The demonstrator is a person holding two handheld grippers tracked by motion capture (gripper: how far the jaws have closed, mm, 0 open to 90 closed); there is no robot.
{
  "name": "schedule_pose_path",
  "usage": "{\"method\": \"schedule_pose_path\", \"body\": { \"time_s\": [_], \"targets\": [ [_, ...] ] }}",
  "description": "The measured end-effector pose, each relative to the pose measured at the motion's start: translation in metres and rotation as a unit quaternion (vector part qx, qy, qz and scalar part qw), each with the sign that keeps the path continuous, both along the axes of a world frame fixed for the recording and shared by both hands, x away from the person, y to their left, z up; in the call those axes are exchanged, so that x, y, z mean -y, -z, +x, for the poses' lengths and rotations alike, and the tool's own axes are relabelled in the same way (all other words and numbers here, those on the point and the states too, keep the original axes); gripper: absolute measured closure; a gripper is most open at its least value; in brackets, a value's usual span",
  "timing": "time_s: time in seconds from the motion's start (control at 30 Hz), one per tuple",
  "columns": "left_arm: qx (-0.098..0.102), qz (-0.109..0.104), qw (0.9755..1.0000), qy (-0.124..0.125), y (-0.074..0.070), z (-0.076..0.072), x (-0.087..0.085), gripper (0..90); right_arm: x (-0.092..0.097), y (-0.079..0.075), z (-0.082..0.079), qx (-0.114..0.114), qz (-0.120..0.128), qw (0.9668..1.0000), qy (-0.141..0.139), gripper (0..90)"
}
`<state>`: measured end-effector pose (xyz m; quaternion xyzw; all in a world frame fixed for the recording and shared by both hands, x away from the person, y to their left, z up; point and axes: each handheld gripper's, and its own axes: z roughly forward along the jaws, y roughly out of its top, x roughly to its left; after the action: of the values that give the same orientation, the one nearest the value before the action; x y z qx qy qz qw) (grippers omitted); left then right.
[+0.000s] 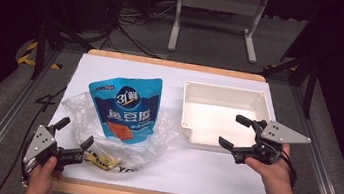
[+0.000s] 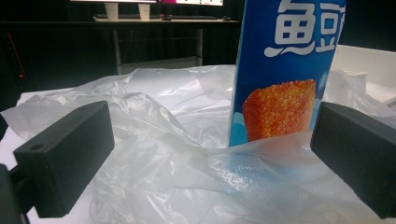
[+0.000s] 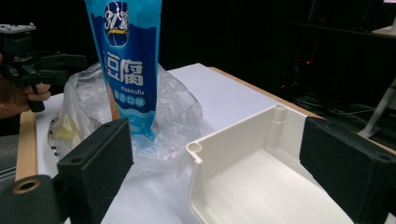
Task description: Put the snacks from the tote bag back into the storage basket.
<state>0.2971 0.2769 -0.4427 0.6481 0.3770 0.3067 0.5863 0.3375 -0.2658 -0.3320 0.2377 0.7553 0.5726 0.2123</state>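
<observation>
The blue pouch (image 2: 287,70) runs off the top edge in the left gripper view, and the clear plastic bag (image 1: 118,143) veils its foot. Yellow print (image 1: 101,160) on the bag near the table's front edge is too crumpled to read. The white tray (image 3: 243,186) is cut off at the bottom edge in the right gripper view.

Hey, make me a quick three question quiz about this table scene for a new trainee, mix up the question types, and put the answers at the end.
1. True or false: the blue snack pouch stands upright in the clear plastic bag.
2. What lies inside the white tray? A) the pouch B) nothing C) a bag
3. Which gripper hovers at the tray's near edge?

Key
1. True.
2. B.
3. The right gripper, jaws open; the left gripper, also open, is beside the bag.
</observation>
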Motion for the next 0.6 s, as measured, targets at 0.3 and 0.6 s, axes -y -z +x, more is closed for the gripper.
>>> {"method": "schedule_pose_path", "body": {
  "time_s": [0.3,0.6],
  "targets": [
    [0.001,-0.002,1.0000,0.000,0.000,0.000,0.000,0.2,-0.024,-0.006,0.010,0.003,-0.001,0.9997,-0.026,10.2],
    [-0.002,0.000,1.0000,0.003,0.000,0.000,0.000,0.2,-0.051,-0.009,0.022,0.010,-0.002,0.9987,-0.050,9.1]
  ]
}}
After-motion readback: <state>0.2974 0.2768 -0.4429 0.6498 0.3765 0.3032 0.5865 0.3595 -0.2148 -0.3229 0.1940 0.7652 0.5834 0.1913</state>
